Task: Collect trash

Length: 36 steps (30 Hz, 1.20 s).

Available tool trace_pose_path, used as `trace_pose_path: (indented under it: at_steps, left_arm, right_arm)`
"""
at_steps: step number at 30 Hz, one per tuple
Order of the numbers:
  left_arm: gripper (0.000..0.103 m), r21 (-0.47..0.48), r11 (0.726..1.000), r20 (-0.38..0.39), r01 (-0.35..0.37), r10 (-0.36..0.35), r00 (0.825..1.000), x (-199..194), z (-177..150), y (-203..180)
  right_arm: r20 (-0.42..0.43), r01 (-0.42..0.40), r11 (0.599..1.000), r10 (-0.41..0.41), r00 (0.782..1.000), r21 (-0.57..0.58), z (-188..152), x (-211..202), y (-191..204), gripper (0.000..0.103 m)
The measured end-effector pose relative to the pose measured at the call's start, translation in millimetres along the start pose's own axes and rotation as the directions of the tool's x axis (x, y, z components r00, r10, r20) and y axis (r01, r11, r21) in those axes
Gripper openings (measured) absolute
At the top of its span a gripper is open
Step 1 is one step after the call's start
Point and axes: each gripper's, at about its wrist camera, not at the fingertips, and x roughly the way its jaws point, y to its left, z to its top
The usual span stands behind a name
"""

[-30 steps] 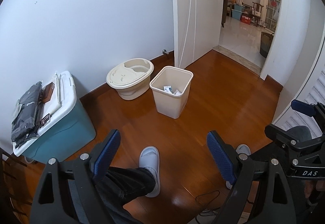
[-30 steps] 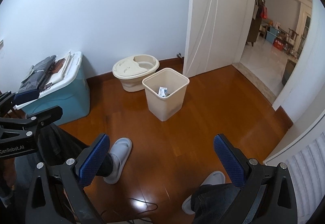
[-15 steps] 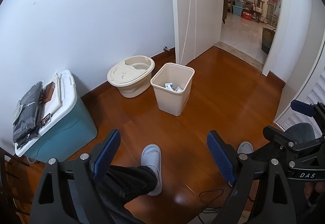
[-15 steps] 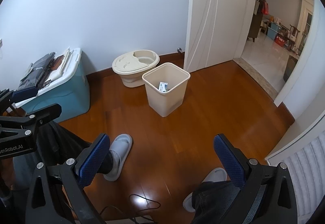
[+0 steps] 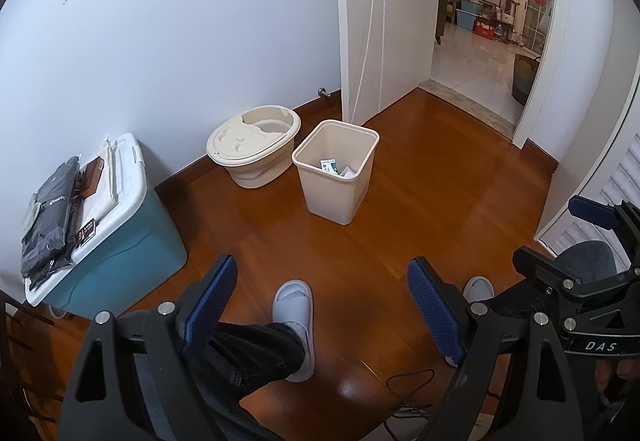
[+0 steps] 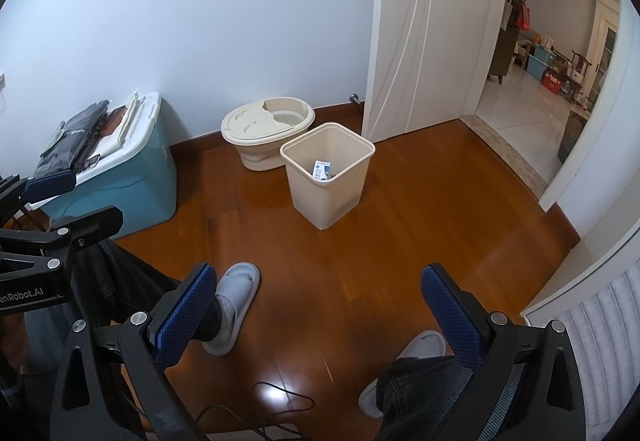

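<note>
Floor (image 5: 420, 201) looks bare, so the risk is both hands coming up empty: the only trash showing already sits inside the beige bin (image 6: 326, 177), a small printed packet (image 6: 321, 169). Left gripper (image 5: 320, 301) and right gripper (image 6: 320, 309) both hang spread wide, pinching nothing, well short of it.

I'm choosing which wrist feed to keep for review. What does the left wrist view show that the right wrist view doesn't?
Only the left wrist view shows the open left claw head-on, nothing between its pads, with the right claw at its right edge, plus a second scrap beside the small box in the beige bin.

Only the right wrist view shows the open, empty right claw head-on and the white louvred panel.

Both show the bin, the oval tub, the teal cooler, the open door and slippered feet.
</note>
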Motion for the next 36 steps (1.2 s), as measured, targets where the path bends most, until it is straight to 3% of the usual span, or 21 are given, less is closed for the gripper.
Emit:
trace_pose_path:
  at_steps: [24, 31, 36]
  left_arm:
    - [0.087, -0.004, 1.000, -0.002, 0.001, -0.001, 1.000, -0.6, 2.3, 1.6]
    - [0.087, -0.040, 0.998, 0.027, 0.041, -0.040, 0.999, -1.8, 0.4, 8.3]
    - [0.087, -0.003, 0.999, 0.023, 0.033, -0.033, 0.999, -1.2, 0.8, 1.5]
  right_arm:
    - [0.000, 0.002, 1.000, -0.002, 1.000, -0.006, 1.1, 1.3, -1.0, 0.103]
    - [-0.003, 0.001, 1.000, -0.001, 1.000, -0.005, 1.9, 1.1, -2.6, 0.103]
    - [-0.007, 0.005, 1.000, -0.005, 1.000, 0.003, 1.3, 3.0, -3.2, 0.103]
